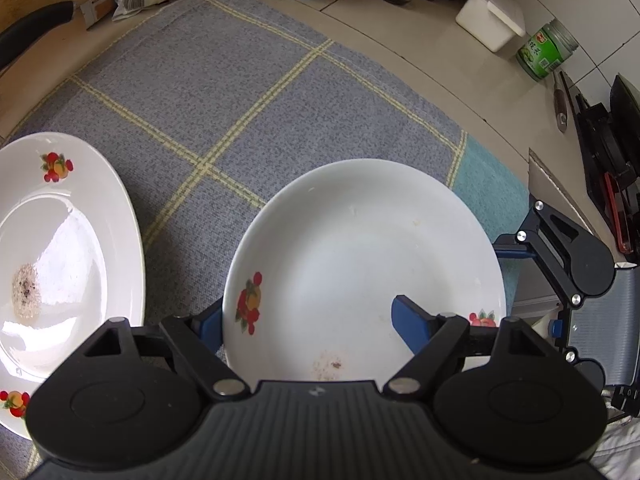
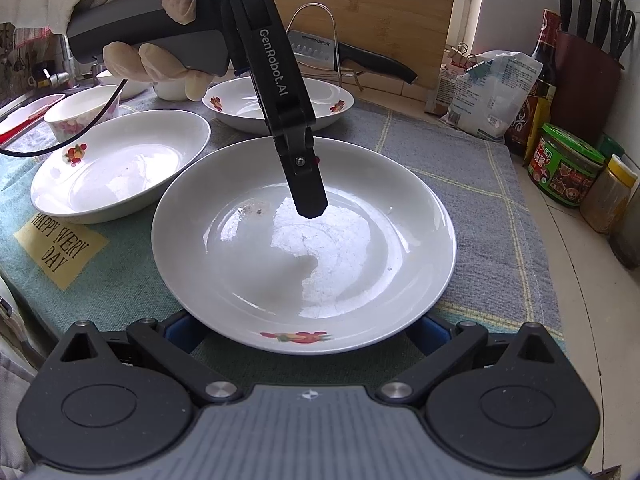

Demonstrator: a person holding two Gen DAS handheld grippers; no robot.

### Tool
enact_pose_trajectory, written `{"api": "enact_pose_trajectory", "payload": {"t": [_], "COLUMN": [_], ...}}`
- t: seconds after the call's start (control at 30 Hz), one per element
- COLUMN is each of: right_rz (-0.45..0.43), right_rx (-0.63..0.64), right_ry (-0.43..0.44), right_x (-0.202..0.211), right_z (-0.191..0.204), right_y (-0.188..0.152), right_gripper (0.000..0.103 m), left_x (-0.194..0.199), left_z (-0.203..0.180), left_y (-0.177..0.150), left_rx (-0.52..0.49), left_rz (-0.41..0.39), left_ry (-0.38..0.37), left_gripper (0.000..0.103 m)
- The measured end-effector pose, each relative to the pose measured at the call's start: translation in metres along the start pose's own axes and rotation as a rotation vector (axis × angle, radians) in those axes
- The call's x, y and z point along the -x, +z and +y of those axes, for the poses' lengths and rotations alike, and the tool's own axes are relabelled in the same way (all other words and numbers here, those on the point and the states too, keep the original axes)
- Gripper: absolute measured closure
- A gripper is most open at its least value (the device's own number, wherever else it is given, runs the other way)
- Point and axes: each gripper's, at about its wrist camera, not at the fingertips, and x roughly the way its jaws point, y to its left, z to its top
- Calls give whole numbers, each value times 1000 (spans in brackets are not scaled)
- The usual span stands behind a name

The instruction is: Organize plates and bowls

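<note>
The right gripper (image 2: 306, 328) sat nearest, its black arms spread wide and its blue pads (image 2: 180, 330) tucked at either side of the near rim of a white shallow ceramic plate with a red fruit motif (image 2: 360, 240). Whether those pads pressed the rim could not be told. The plate lay flat on a grey-blue checked cloth (image 2: 480, 184) spread over the tabletop (image 2: 580, 280), directly ahead of that gripper.

The left gripper (image 1: 310, 320), carried by a gloved hand (image 2: 160, 8), came steeply down from the opposite side. Its pads stood apart, one outside and partly under the rim, the other over the plate's hollow, so the rim ran between them without any visible pinch.

Being round, the plate offered no long axis, and both grippers were about equally near it. A second white fruit-patterned plate (image 2: 120, 164) lay just beside it, on the left gripper's side. Any stacking would probably carry the plate that way.
</note>
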Motion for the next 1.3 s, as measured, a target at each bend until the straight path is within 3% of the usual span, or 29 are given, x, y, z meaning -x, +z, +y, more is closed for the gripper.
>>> {"api": "enact_pose_trajectory", "payload": {"t": [0.6, 1.3], "right_rz": [-11, -2], "right_rx": [9, 22], "right_ry": [-11, -77], "right_x": [2, -25], "right_z": [-9, -69], "right_y": [11, 31], "right_gripper": [0, 0], "left_x": [11, 2], "left_z": [-2, 4], "left_y": [8, 72], "left_rx": [-21, -29], "left_rz": [-43, -162], "left_ry": [18, 27], "left_gripper": [21, 21]}}
